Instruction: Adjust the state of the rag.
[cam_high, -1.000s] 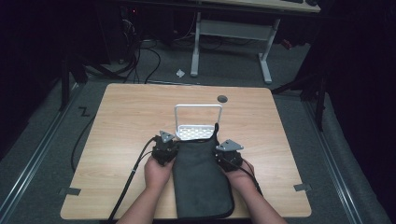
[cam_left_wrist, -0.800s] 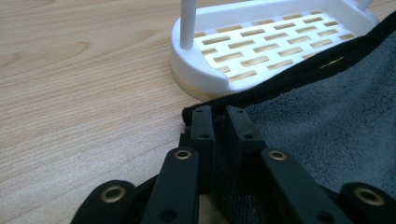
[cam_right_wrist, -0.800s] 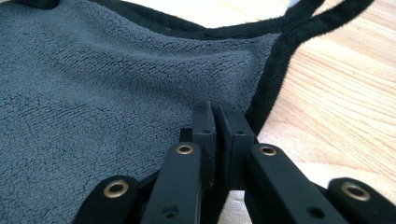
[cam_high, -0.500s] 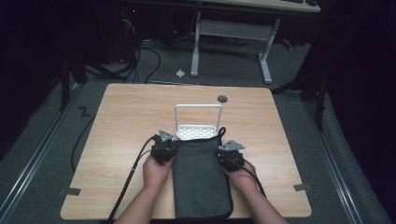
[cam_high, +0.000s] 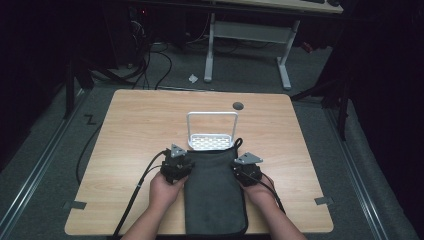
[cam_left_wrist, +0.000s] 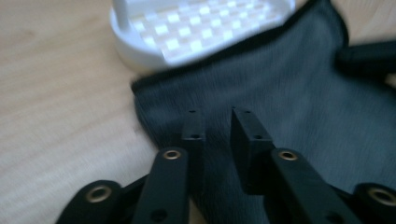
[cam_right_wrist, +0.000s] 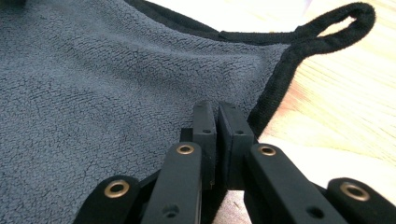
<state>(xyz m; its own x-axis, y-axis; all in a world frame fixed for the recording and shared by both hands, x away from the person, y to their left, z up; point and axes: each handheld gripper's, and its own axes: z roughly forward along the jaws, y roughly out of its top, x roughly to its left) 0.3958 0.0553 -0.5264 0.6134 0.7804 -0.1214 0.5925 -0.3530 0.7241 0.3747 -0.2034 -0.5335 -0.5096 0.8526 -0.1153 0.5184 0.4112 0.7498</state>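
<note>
A dark grey towel (cam_high: 215, 197) lies flat along the table's near middle, its far end against a white perforated stand (cam_high: 212, 142) with a hoop handle. My left gripper (cam_high: 183, 162) sits over the towel's far left corner (cam_left_wrist: 154, 98). Its jaws (cam_left_wrist: 215, 114) have just been opening and now stand a little apart, with the cloth lying beneath them and not pinched. At the towel's far right edge, my right gripper (cam_high: 240, 165) is shut on the hem (cam_right_wrist: 217, 107), and creases run toward it. A black hanging loop (cam_right_wrist: 336, 25) sticks out from that corner.
The wooden table (cam_high: 140, 125) has a dark round hole (cam_high: 238, 106) near its far edge. Gripper cables (cam_high: 140, 190) trail off the near left. Beyond the table, a white desk frame (cam_high: 247, 35) and loose cables lie on the grey floor.
</note>
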